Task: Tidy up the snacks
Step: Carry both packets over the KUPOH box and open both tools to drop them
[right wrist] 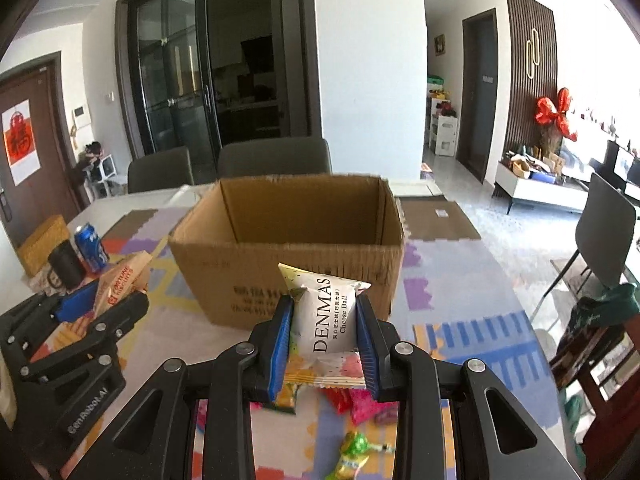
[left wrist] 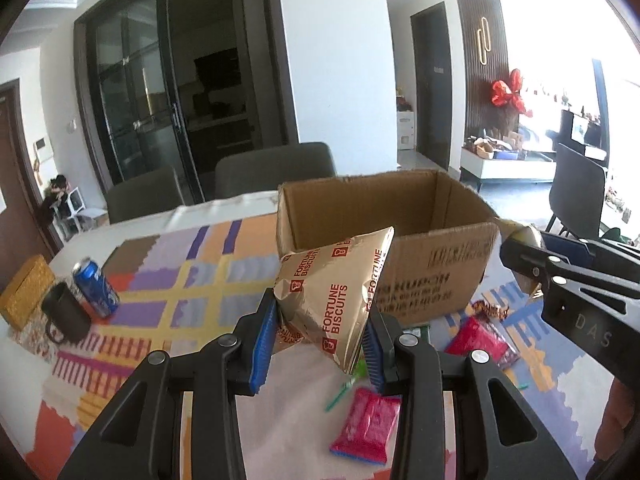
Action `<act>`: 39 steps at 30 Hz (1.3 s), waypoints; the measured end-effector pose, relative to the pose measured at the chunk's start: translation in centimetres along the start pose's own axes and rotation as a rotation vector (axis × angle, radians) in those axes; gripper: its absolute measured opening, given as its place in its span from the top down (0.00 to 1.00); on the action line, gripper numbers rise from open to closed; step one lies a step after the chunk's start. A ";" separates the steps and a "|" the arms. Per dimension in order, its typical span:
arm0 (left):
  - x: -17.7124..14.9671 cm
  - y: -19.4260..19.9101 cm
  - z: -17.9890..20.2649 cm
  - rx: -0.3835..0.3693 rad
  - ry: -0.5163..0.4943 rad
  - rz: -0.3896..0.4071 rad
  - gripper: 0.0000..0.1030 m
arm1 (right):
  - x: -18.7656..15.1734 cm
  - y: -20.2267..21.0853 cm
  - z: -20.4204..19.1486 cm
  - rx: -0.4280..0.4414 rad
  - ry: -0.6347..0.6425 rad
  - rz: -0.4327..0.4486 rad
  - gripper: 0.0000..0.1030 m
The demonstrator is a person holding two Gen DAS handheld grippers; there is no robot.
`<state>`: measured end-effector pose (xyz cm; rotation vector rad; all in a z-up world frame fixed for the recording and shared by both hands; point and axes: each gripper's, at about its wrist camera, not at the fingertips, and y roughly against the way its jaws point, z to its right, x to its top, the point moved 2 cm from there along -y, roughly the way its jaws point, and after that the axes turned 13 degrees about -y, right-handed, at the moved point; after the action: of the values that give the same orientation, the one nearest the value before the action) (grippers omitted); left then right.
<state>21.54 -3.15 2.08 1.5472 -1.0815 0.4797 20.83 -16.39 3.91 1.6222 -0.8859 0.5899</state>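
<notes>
My left gripper (left wrist: pixel 320 336) is clamped on the biscuit bag (left wrist: pixel 328 300), gold foil with red print, blue pads (left wrist: pixel 262 344) pressing it from both sides. The bag is tilted, its top corner leaning toward one o'clock and overlapping the near wall of the box (left wrist: pixel 440 264). The box sits at twelve to one o'clock from this gripper, flaps open; I can only see its inner walls, not its floor.

On the right, my gripper (right wrist: pixel 326 336) is shut on the white pouch (right wrist: pixel 332 316), printed "Cheese Ball", held upright with its top edge just in front of the box (right wrist: pixel 288 264) wall. Box dead ahead at twelve o'clock here.

From the right wrist, the left gripper (right wrist: pixel 80 320) shows at nine o'clock with the biscuit bag (right wrist: pixel 124 280) sticking out of it. From the left wrist, the right gripper (left wrist: pixel 568 280) comes in at three o'clock.

Loose on the patterned cloth (left wrist: pixel 168 280): a pink packet (left wrist: pixel 368 426) at five o'clock below the left gripper, a red packet (left wrist: pixel 478 340) at three o'clock near the box corner, a green candy (right wrist: pixel 354 452) at six o'clock under the right gripper.

Off at nine o'clock, a blue can (left wrist: pixel 96 288) touches a black mug (left wrist: pixel 66 318), with a yellow box (left wrist: pixel 26 292) just behind them.
</notes>
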 end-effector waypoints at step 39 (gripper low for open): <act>9.8 -9.5 -3.9 -0.065 -0.002 -0.152 0.32 | 10.1 -9.3 -0.8 -0.055 0.057 -0.092 0.52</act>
<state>35.24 -3.69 5.64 1.5595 -0.9632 0.3361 34.34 -17.27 6.45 1.5804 -0.7743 0.5407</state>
